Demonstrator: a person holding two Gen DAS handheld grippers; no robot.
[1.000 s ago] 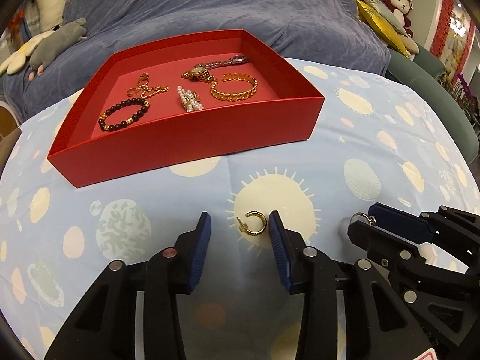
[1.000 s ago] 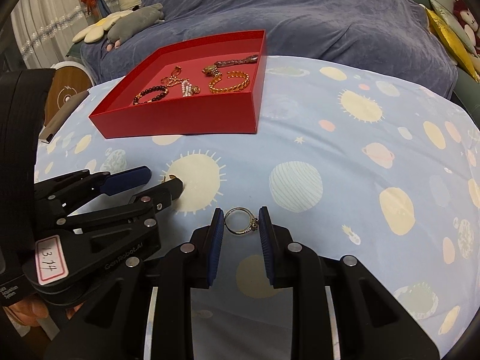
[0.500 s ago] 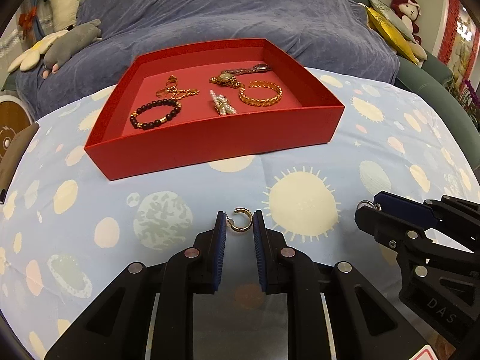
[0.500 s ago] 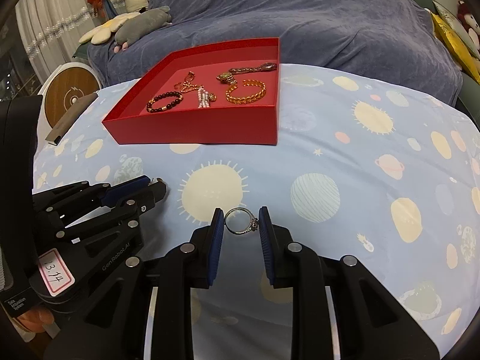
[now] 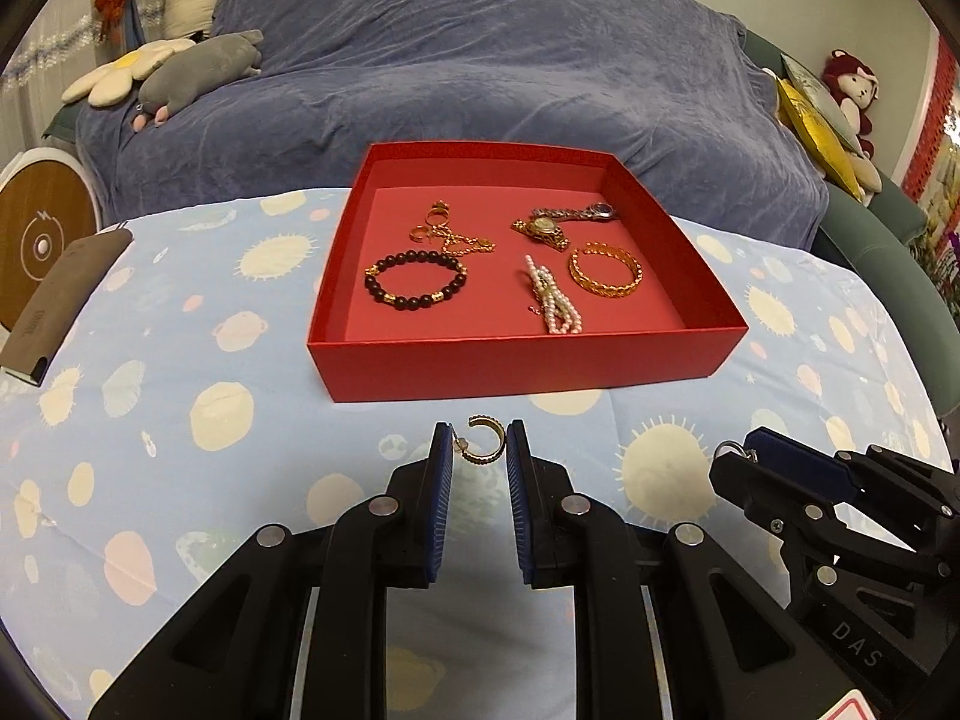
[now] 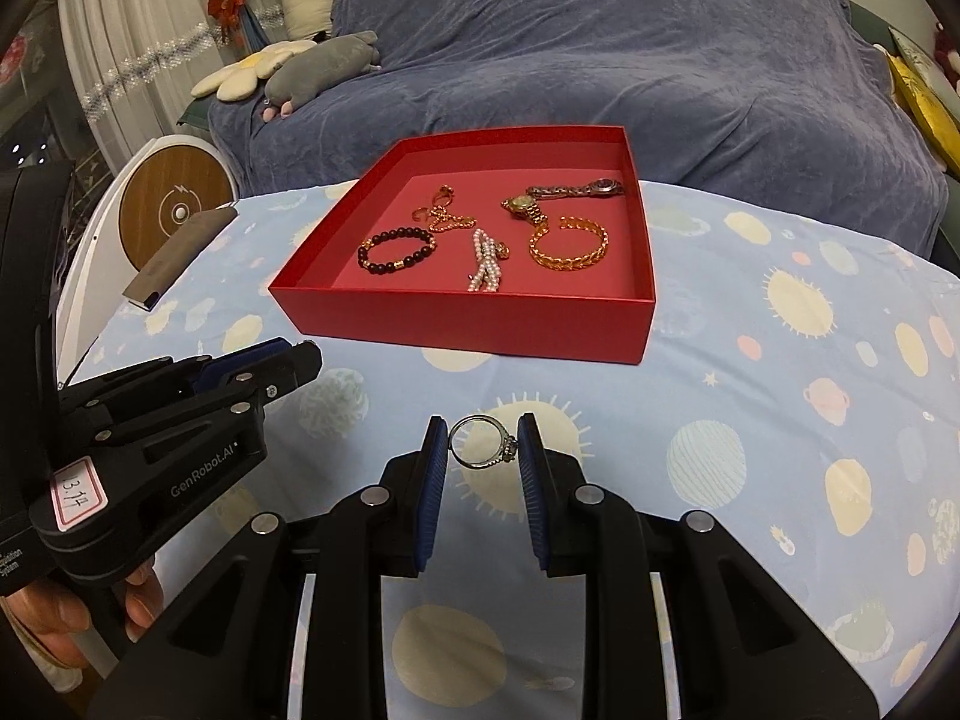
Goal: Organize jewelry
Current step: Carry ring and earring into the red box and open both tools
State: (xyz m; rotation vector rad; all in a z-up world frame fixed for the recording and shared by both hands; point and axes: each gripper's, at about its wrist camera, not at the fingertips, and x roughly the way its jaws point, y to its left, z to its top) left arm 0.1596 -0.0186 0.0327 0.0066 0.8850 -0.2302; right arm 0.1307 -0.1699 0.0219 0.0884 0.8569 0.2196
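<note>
My left gripper (image 5: 479, 443) is shut on a gold hoop earring (image 5: 483, 439), held just in front of the red tray (image 5: 522, 367). My right gripper (image 6: 483, 443) is shut on a silver ring (image 6: 483, 443) with a small stone, above the patterned cloth and short of the red tray (image 6: 474, 330). Inside the tray lie a black bead bracelet (image 5: 415, 286), a gold chain (image 5: 450, 235), a watch (image 5: 561, 220), a pearl piece (image 5: 552, 305) and a gold cuff bracelet (image 5: 605, 271). The right gripper (image 5: 744, 453) also shows at the lower right of the left wrist view.
The tray sits on a light blue cloth (image 5: 180, 372) printed with suns and planets. A brown case (image 5: 60, 300) lies at the cloth's left edge. Behind stands a blue-covered sofa (image 5: 480, 72) with plush toys (image 5: 174, 66). A hand (image 6: 66, 618) holds the left gripper.
The left gripper closed on the gold earring, which lay on the cloth, and lifted it toward the tray. The right gripper rose with the ring still held. The tray looks closer.
</note>
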